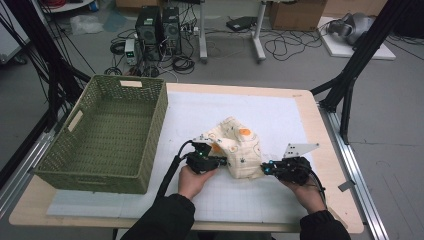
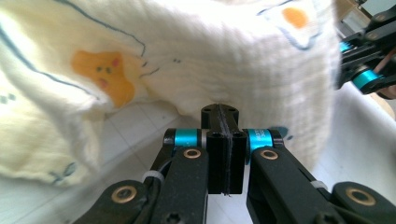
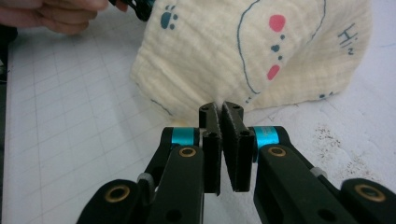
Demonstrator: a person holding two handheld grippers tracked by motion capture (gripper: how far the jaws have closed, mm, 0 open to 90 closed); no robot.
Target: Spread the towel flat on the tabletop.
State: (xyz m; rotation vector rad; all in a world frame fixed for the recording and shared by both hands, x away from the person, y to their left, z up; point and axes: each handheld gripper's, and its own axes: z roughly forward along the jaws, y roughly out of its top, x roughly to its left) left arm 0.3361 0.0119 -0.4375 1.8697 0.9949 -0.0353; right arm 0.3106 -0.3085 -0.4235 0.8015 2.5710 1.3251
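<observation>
A cream muslin cloth (image 1: 240,147) with orange and blue prints lies bunched up in the middle of the white mat. My left gripper (image 1: 221,161) is at its left lower edge. In the left gripper view the jaws (image 2: 219,110) are pressed flat together, with their tips in the hem of the cloth (image 2: 224,56). My right gripper (image 1: 265,168) is at the cloth's right lower corner. Its jaws (image 3: 220,106) pinch a small tuft of the cloth (image 3: 261,56) between their tips. The cloth stands up like a tent between the two grippers.
A green woven basket (image 1: 95,179) stands on the left part of the table, close beside my left hand. The white gridded mat (image 1: 280,115) lies bare behind and to the right of the cloth. Black frame legs (image 1: 350,85) stand off the table's right far corner.
</observation>
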